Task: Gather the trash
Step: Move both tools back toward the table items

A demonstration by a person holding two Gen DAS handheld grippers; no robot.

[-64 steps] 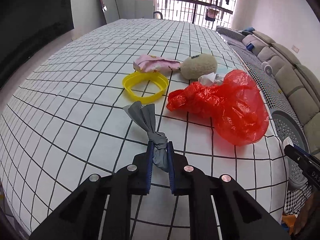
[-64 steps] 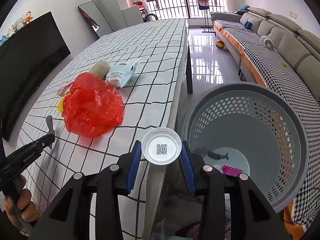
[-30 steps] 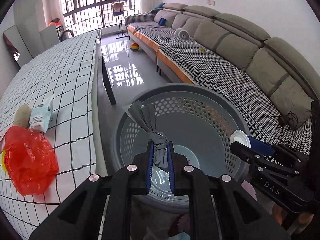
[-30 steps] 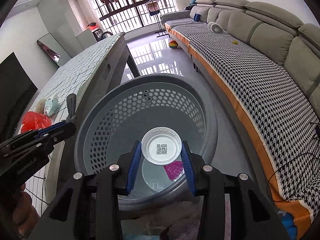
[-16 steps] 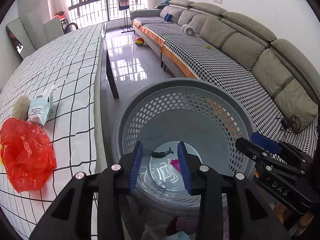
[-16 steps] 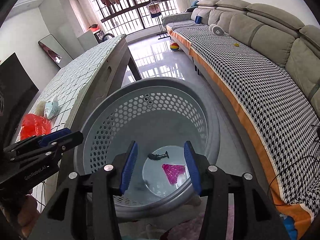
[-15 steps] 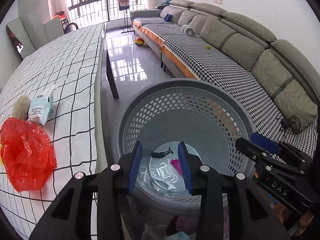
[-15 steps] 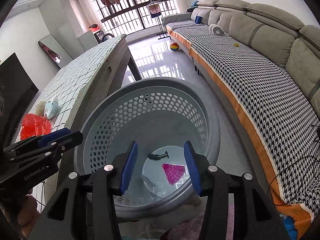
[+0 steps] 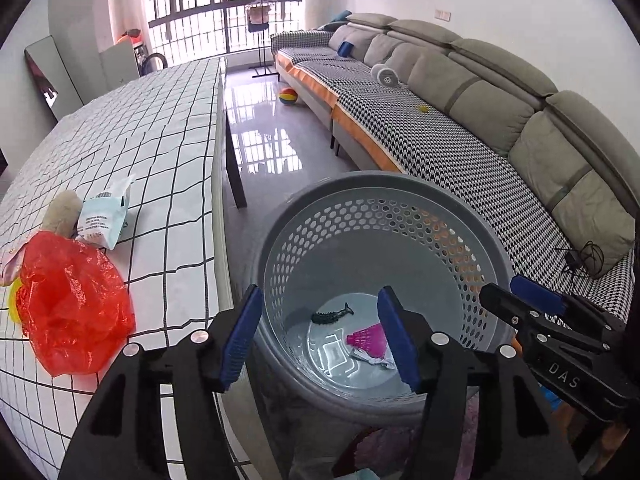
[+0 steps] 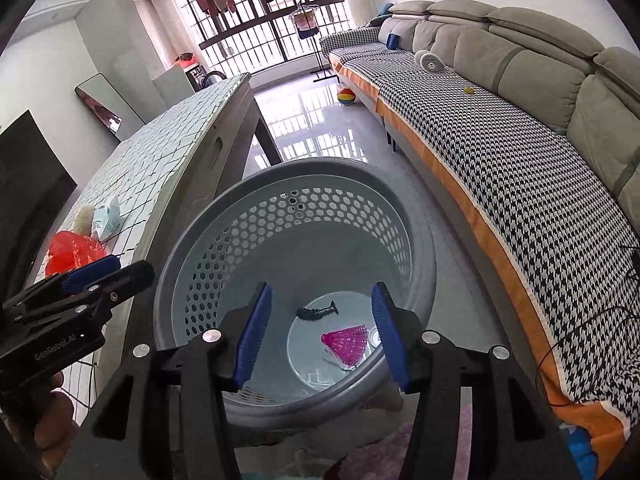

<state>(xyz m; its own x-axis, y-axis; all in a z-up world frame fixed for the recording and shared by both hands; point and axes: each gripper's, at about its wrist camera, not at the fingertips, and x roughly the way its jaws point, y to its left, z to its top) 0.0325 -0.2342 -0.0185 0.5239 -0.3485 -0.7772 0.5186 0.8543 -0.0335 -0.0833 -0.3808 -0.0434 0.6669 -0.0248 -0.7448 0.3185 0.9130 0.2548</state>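
A grey perforated basket (image 9: pixel 384 192) (image 10: pixel 320 168) stands on the floor between the table and the sofa. At its bottom lie a pink shuttlecock (image 9: pixel 364 336) (image 10: pixel 348 342), a small black fish-shaped piece (image 9: pixel 332 314) (image 10: pixel 318 311) and a pale scrap (image 9: pixel 370 358). My left gripper (image 9: pixel 319 294) hangs over the basket with its jaws opening and nothing between them. My right gripper (image 10: pixel 321 288) hangs over it too, jaws opening and empty. On the table lie a red plastic bag (image 9: pixel 68 300) (image 10: pixel 70 254), a pale blue tissue packet (image 9: pixel 102 220), a beige plush ball (image 9: pixel 60 208) and a yellow ring (image 9: pixel 14 300).
The checked table (image 9: pixel 160 152) has its edge right beside the basket on the left. A long grey sofa (image 9: pixel 500 128) with a houndstooth cover runs along the right. Bare glossy floor (image 9: pixel 264 148) and a small striped ball (image 9: pixel 289 96) lie beyond. A person's hand (image 10: pixel 48 432) holds the left gripper.
The left gripper let go of the knotted grey cloth and the right let go of the clear round lid. Both dropped into the basket. Both pairs of jaws have spread wider since.
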